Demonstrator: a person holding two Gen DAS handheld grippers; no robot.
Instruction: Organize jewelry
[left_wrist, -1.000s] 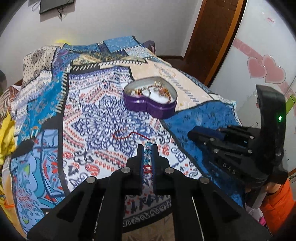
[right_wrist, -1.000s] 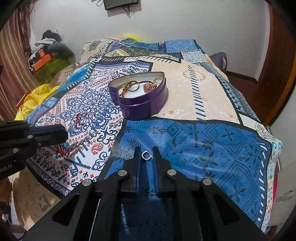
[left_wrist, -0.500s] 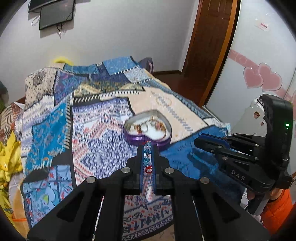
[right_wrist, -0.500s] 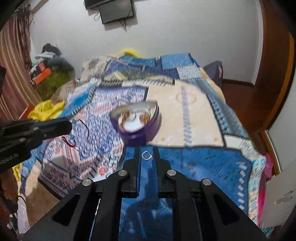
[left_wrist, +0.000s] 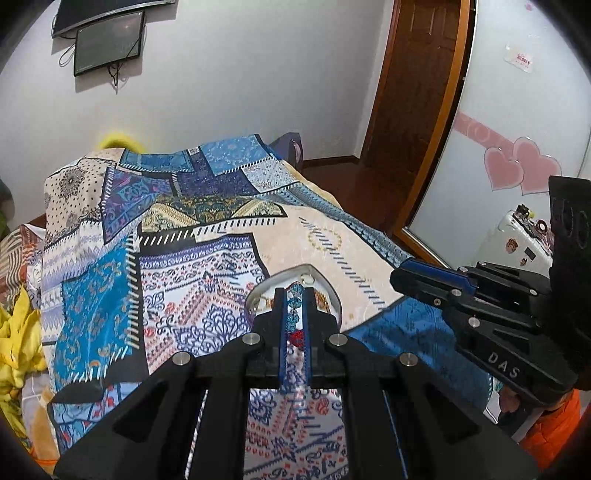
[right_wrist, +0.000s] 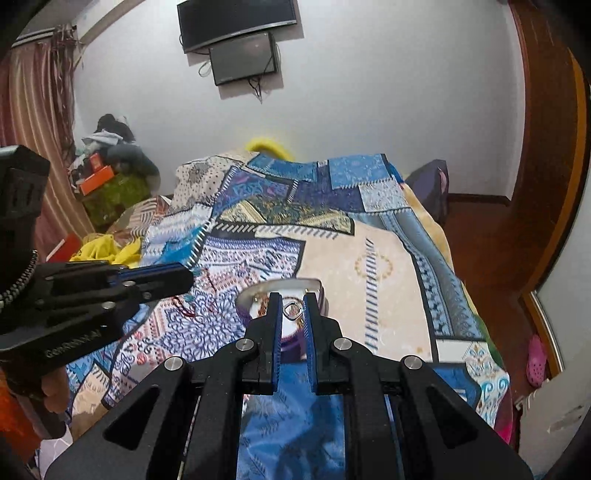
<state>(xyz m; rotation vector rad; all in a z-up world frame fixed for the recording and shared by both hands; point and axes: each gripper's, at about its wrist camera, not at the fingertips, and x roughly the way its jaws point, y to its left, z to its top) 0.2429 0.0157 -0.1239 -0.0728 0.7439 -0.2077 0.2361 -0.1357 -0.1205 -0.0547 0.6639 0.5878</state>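
Jaws of the left gripper (left_wrist: 294, 291) are pinching a string of blue-green beads (left_wrist: 294, 304) on red cord, the strand running up between the blue pads, lifted off the bedspread (left_wrist: 207, 295). Jaws of the right gripper (right_wrist: 293, 295) are pinching a small silver ring (right_wrist: 291, 309) at the tips, pads otherwise pressed nearly together.

Both grippers are hovering just near of the heart-shaped tin (right_wrist: 280, 286), which is sitting on the bedspread at mid-bed; its purple wall is showing between the right pads, and gold pieces are lying inside.

Obstruction: each gripper is standing beside the other, left gripper to the left in the right wrist view, right gripper to the right in the left wrist view, tips apart.

Open room: flat bedspread is extending far and left of the tin. The bed's right edge is dropping to a wooden floor (right_wrist: 491, 236); a door (left_wrist: 413, 96) is standing far right, yellow cloth (left_wrist: 16, 339) is lying off the left edge, and a wall screen (right_wrist: 243, 55) is hanging far beyond.
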